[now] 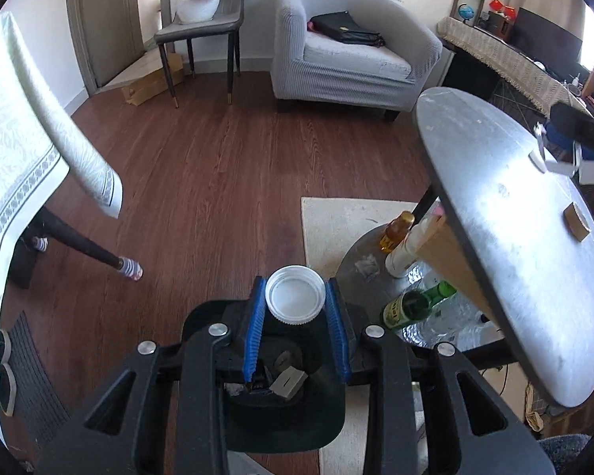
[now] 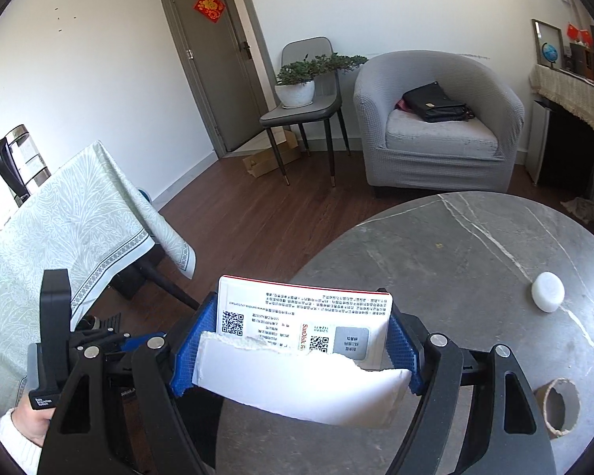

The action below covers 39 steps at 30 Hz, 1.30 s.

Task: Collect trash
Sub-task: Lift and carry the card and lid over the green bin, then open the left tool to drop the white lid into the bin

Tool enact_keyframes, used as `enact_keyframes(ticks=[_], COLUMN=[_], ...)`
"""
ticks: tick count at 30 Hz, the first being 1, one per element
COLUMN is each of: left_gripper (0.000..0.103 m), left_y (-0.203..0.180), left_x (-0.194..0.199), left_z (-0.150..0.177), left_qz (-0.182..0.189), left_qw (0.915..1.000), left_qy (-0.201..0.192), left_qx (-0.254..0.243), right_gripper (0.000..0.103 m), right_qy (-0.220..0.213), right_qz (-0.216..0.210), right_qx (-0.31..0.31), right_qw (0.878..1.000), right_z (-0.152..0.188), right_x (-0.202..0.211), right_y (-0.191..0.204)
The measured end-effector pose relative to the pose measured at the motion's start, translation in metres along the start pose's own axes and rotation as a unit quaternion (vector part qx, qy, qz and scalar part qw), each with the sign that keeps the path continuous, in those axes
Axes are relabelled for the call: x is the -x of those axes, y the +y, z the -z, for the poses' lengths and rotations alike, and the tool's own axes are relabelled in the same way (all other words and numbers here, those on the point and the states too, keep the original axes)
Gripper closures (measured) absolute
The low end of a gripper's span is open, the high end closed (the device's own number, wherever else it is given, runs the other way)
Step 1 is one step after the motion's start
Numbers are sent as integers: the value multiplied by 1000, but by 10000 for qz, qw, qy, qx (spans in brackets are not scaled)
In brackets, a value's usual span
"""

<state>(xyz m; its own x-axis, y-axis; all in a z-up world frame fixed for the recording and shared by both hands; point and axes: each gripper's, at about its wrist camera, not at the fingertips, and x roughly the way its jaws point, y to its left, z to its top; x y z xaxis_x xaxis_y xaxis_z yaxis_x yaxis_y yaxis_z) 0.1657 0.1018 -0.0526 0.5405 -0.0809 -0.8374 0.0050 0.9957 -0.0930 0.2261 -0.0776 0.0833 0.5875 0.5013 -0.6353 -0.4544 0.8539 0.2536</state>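
The left gripper [image 1: 295, 297] pinched a white lid [image 1: 295, 295] above the black bin [image 1: 285, 411] at six o'clock — the right gripper [image 2: 303, 340] clamped a torn card package [image 2: 303, 312] over the round table [image 2: 475, 245].

You are in a home living room: grey armchair [image 2: 435, 118] holding a black bag [image 2: 433, 103], potted plant [image 2: 297, 83] on a chair [image 2: 305, 107], wood floor [image 1: 217, 158], clothed table [image 2: 59, 229], round marble table [image 2: 475, 257].

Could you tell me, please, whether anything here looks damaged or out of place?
Yes: the white printed card package shut in the right gripper has a ragged torn edge, and a green glass bottle lies tipped on the lower round shelf.
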Motion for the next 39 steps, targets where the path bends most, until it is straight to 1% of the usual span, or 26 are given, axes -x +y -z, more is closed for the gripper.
enact_keyframes(ticks=[4,9,12,15,20,23,25,30,31,34,36,39], left_gripper=[70,70,70,70,70,70,70,70,70,65,58,57], left_y=[19,39,49,58,70,77,83,95,98,107,111,117], left_x=[-13,-33,-44,-55,-77,-89,-99,-116,-119,-122,-121,-114], left_z=[22,37,49,61,78,87,94,110,112,118,119,117], left_qz=[-29,-155,-12,-36,-111,-47,-32,-186,-183,-163,-168,-154], left_qw=[9994,9978,9962,9945,9898,9879,9851,9785,9774,9756,9760,9783], left_qy=[315,624,839,1038,1415,1546,1710,2041,2092,2166,2144,2022], left_qx=[124,161,234,164,108,141,187,210,241,311,337,418], right_gripper=[25,25,25,25,25,25,25,25,25,25,25,25], right_qy=[132,337,433,554,731,828,893,1014,1033,1101,1168,1301], right_qz=[-163,-308,-378,-473,-559,-596,-604,-642,-657,-676,-672,-632], right_qx=[167,385,483,540,629,694,735,749,756,803,835,892], right_qw=[9996,9982,9972,9959,9938,9924,9915,9899,9896,9884,9873,9854], right_z=[0,2,2,3,8,10,12,13,14,16,18,24], right_x=[-16,-37,-48,-60,-77,-86,-93,-109,-112,-119,-125,-134], right_y=[25,57,71,83,102,111,118,128,131,139,143,147])
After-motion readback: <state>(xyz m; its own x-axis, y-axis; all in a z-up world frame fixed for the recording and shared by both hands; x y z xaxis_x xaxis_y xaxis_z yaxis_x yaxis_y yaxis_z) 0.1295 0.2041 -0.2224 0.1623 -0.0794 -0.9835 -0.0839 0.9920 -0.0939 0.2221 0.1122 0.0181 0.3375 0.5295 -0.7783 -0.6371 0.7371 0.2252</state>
